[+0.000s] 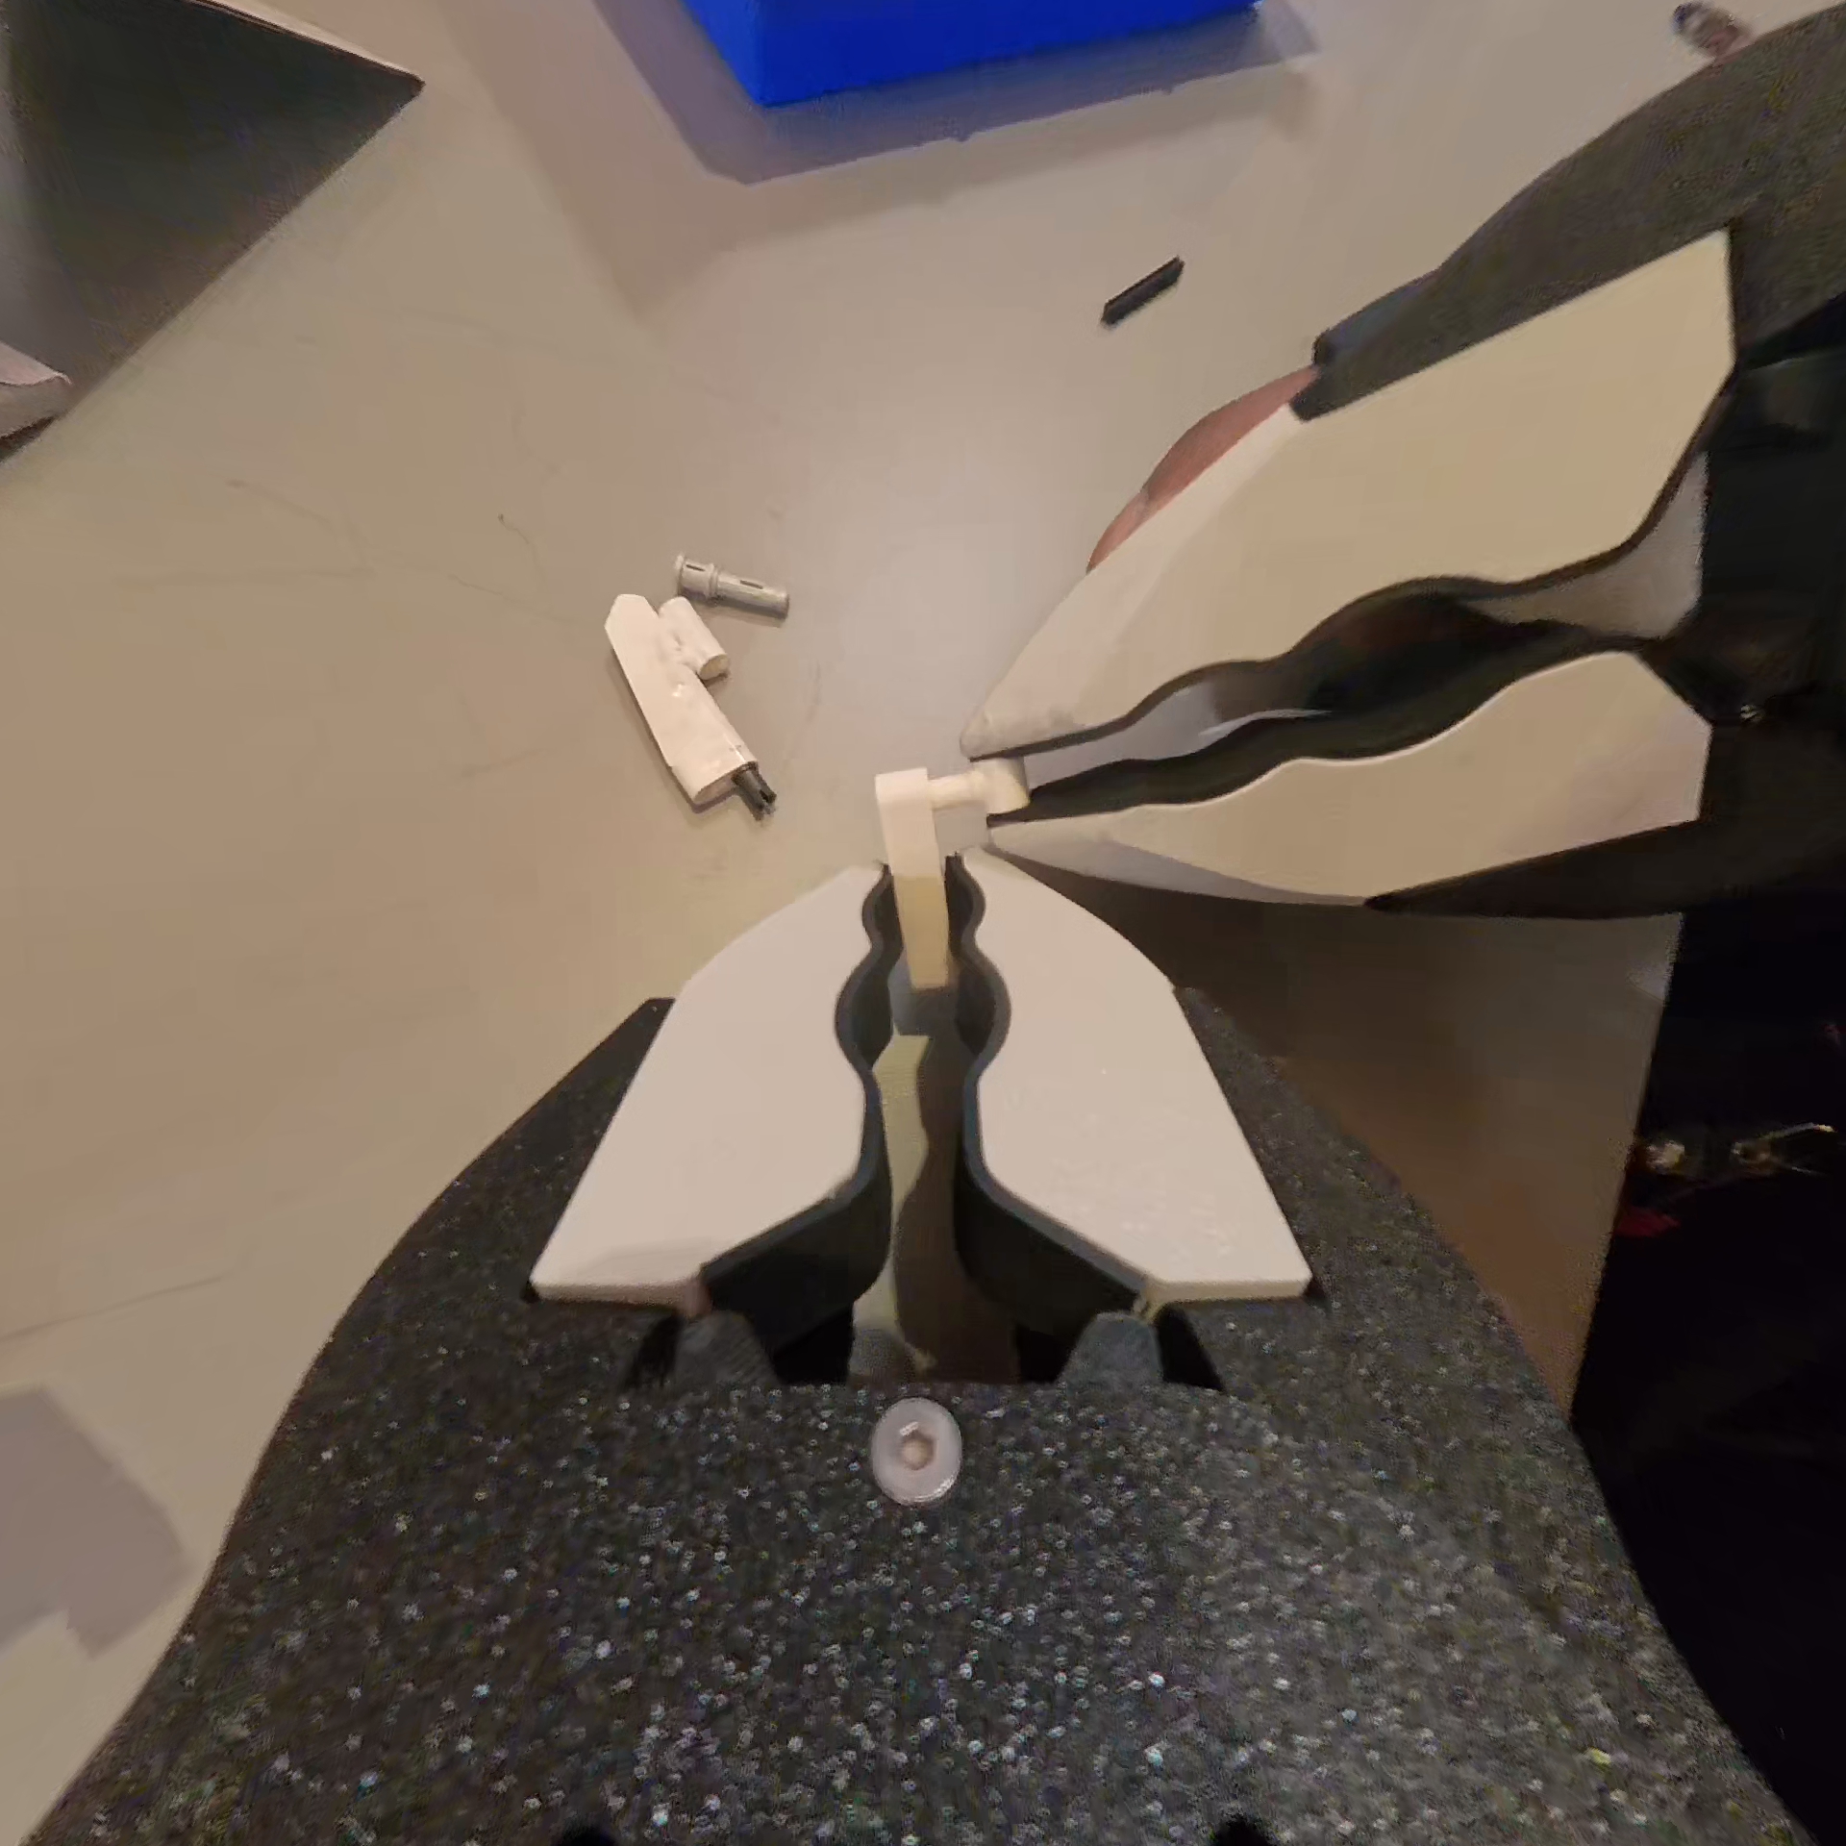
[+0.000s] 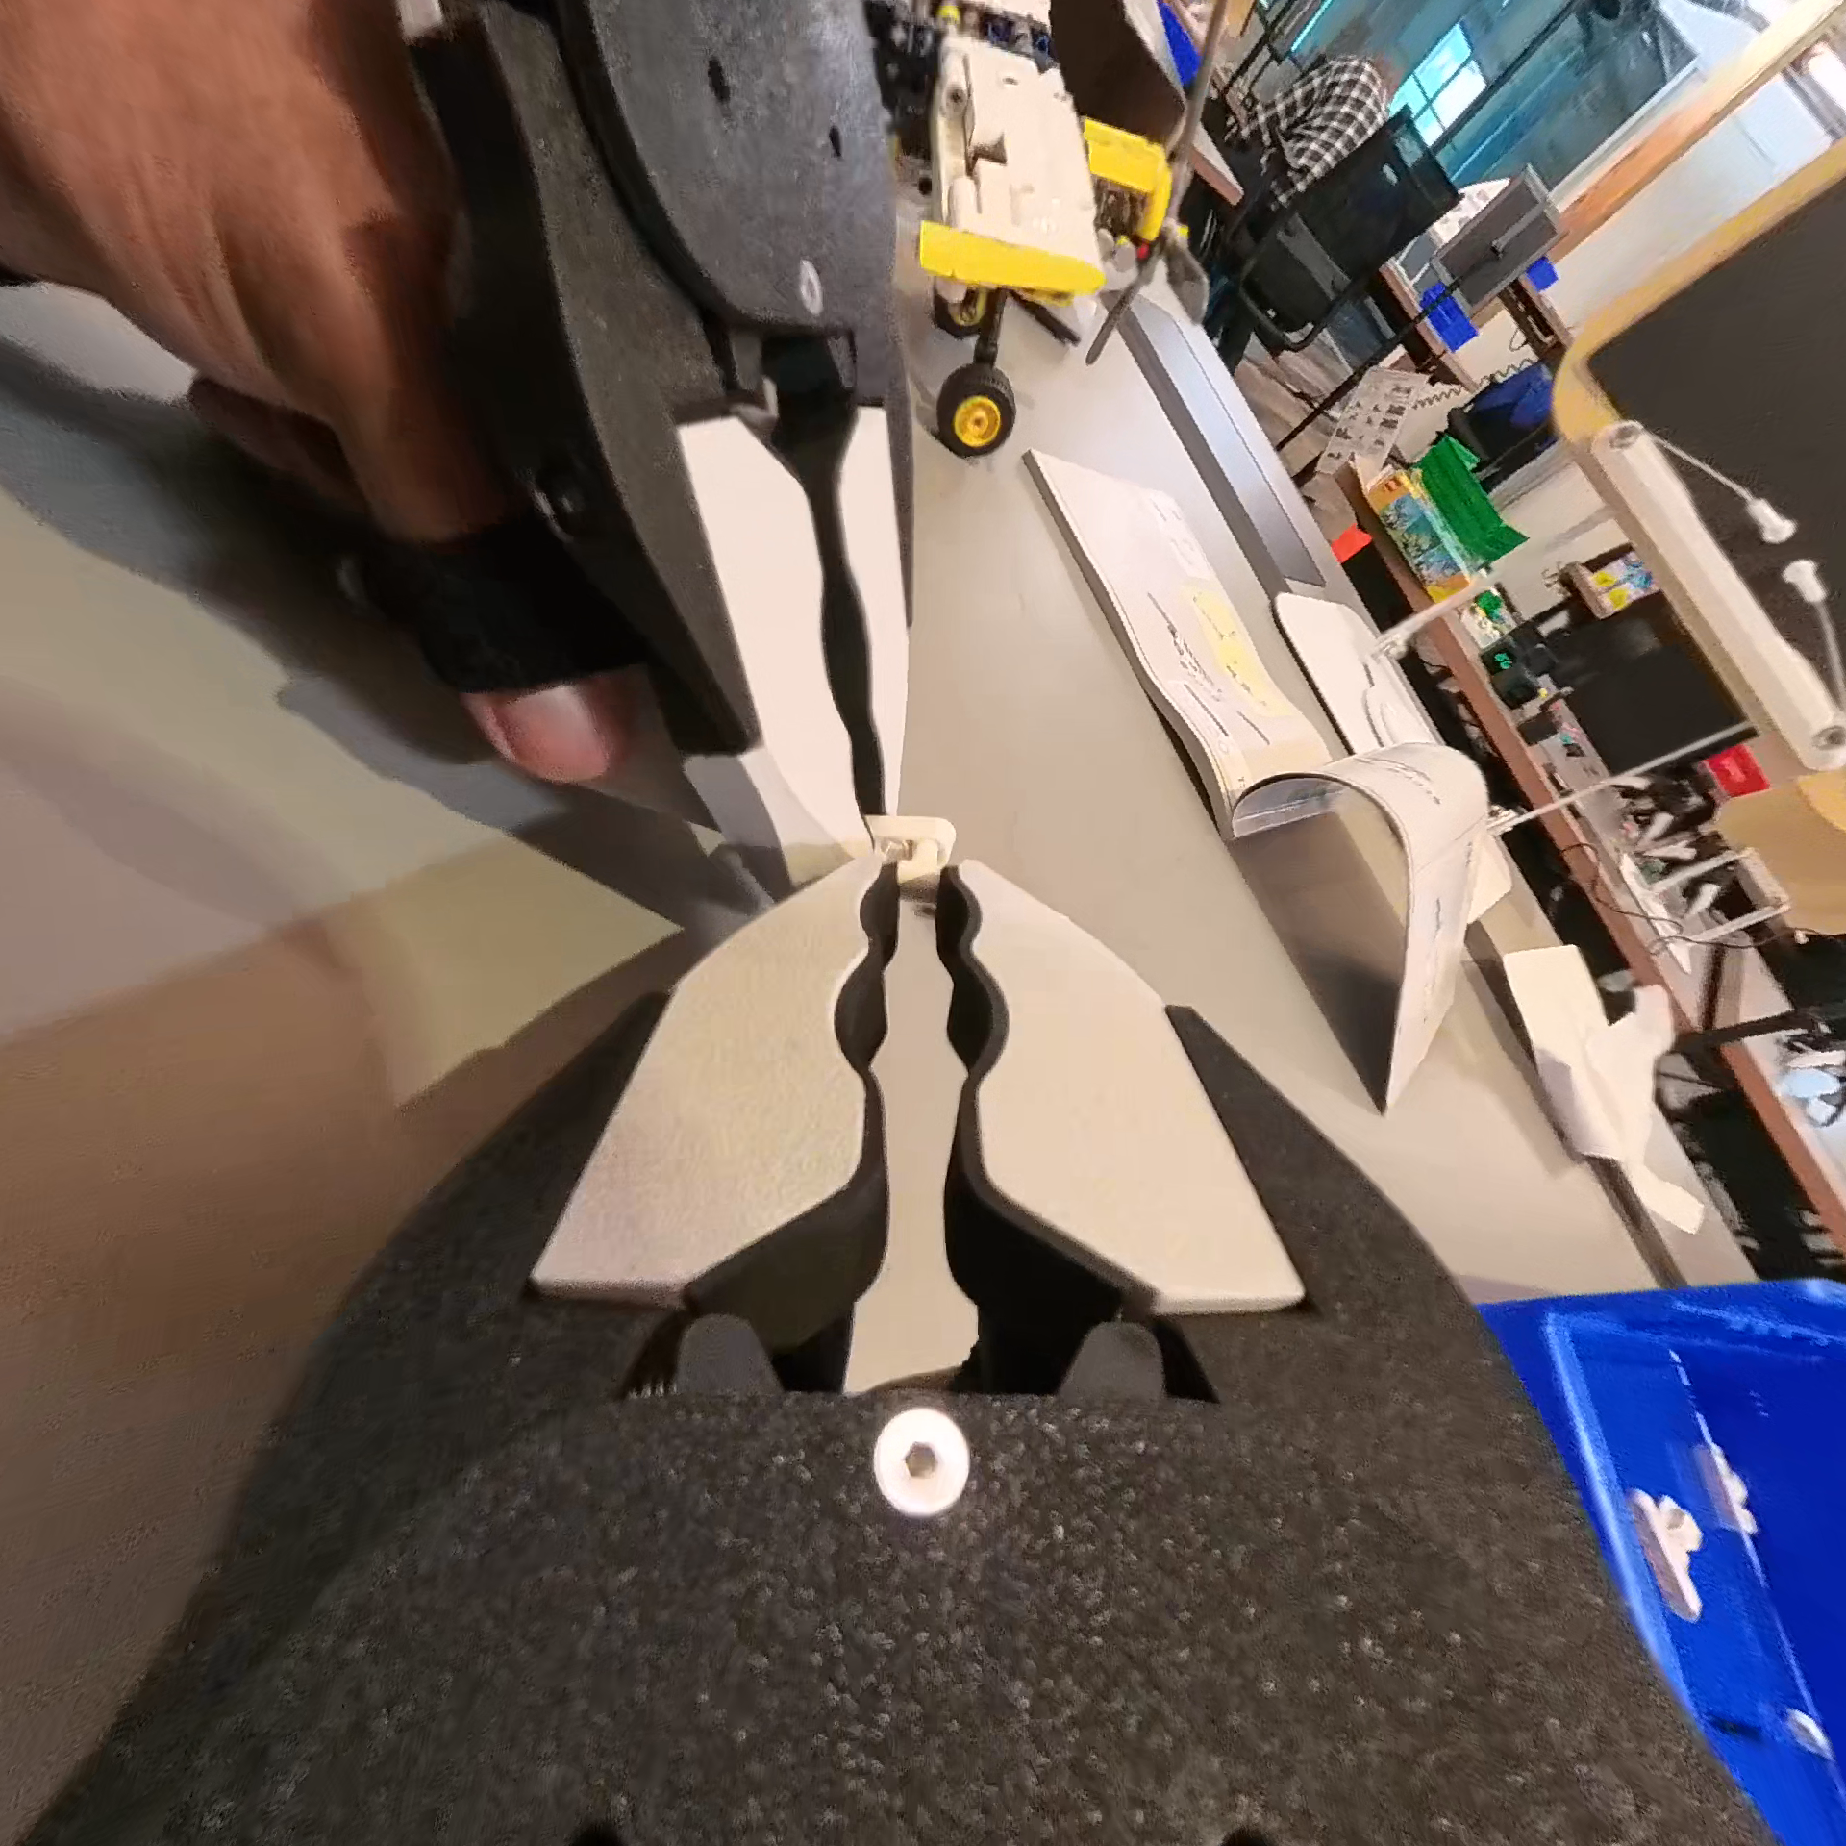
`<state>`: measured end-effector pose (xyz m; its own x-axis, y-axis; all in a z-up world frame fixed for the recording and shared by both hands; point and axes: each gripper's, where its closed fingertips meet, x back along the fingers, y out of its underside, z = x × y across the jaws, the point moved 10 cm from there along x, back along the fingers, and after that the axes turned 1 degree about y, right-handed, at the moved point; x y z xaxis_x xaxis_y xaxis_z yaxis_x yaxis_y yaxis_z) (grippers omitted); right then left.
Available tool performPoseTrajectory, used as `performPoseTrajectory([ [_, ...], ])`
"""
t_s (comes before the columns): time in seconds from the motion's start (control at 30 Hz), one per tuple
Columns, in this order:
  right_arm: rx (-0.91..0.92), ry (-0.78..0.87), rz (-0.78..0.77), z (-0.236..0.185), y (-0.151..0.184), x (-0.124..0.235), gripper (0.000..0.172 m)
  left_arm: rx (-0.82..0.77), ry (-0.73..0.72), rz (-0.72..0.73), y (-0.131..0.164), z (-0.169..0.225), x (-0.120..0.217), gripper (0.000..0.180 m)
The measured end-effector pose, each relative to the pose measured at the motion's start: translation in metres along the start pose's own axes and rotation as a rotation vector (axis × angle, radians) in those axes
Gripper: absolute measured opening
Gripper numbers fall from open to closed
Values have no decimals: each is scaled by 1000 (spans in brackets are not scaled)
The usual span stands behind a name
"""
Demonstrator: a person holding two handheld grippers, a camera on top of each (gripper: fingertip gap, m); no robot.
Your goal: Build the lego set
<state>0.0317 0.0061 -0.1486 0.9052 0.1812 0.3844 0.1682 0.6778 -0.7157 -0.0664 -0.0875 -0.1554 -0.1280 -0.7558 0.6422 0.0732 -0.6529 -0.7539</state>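
**Grippers joined over a small white part**

Fingers of the left gripper (image 1: 919,879) stand narrow, clamped on a white beam (image 1: 917,869) that rises out of the tips toward 12 o'clock. From the top of that beam a short white peg piece (image 1: 974,789) juts toward 3 o'clock, and its far end sits between the tips of the right gripper (image 1: 1004,789), which enters from 2 o'clock with its jaws nearly closed on it.

Right wrist view: right gripper (image 2: 914,869) narrow, pinching the small white piece (image 2: 914,844) at its tips; the left gripper's fingers (image 2: 789,619) come down from 12 o'clock to the same piece. A hand (image 2: 250,230) grips the left tool at 10 o'clock.

On the grey table (image 1: 350,799), at 10 o'clock from the left tips and apart from them: a white block assembly (image 1: 679,704) with a black pin at its lower end, and just above it a loose grey pin (image 1: 731,581). A small black strip (image 1: 1144,292) lies at 1 o'clock. Blue bin (image 1: 949,40) at 12 o'clock, far edge.

Right view also shows an open booklet (image 2: 1249,659) at 2 o'clock and a yellow-and-white brick model (image 2: 1019,210) with a wheel at 12 o'clock.
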Motion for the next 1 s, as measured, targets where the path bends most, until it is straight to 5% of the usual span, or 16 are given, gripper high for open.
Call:
performPoseTrajectory([
  [0.57,-9,-26,-11,-1,1,-1,7,-108,-73,-16,3,6,0,9],
  [1.0,-218,-82,-29,5,0,-5,7,-217,-186,-44,5,12,-4,9],
])
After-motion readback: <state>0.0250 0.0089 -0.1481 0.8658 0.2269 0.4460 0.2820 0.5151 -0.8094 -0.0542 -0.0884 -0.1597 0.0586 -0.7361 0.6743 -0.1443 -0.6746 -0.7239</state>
